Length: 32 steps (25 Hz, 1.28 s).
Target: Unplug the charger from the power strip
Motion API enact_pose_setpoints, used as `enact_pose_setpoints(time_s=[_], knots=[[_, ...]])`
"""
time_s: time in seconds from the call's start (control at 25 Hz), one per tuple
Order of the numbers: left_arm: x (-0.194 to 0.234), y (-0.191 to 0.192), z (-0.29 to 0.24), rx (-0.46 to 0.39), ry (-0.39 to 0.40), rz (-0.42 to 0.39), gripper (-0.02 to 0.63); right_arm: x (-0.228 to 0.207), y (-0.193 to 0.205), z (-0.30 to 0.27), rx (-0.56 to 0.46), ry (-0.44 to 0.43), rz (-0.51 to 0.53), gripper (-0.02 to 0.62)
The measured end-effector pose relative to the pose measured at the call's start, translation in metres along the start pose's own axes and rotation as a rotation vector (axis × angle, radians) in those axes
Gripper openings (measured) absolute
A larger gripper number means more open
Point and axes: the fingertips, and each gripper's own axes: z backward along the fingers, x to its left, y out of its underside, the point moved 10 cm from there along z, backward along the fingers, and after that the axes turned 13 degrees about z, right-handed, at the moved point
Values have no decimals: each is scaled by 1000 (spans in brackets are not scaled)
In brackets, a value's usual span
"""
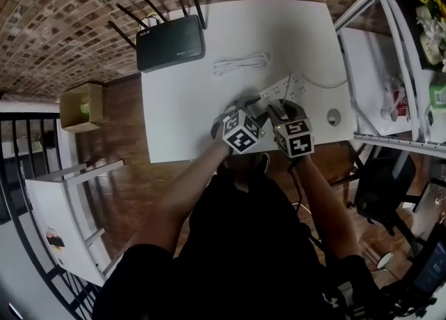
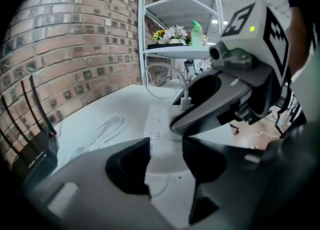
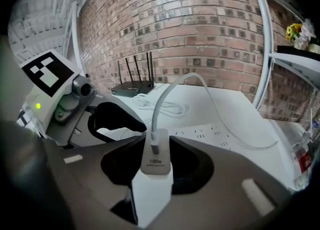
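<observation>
While left tongs [image 2: 166,149] gape above the white table [image 1: 182,106], right tongs [image 3: 154,186] clamp the charger [image 3: 156,163].

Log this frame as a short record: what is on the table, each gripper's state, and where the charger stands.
table: white
on table: black router, coiled white cable, white power strip
charger: white, cable attached, appears still seated in the power strip
left gripper: open, nothing between its jaws, power strip just ahead
right gripper: closed on the charger
task status: charger gripped, not yet pulled out
</observation>
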Motion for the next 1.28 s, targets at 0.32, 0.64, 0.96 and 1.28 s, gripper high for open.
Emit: enact_pose_setpoints(time_s=[0.32, 0.64, 0.96, 1.28], knots=[[9, 23, 7, -26, 10, 52, 184, 12, -10, -11, 7, -98, 64, 141], [29, 53, 40, -45, -34, 103, 183, 49, -28, -28, -6, -138, 85, 144], [53, 79, 73, -45, -75, 141, 183, 85, -53, -50, -7, -188, 130, 143], [72, 100, 106, -28, -93, 120, 179, 125, -73, -64, -5, -215, 165, 143]])
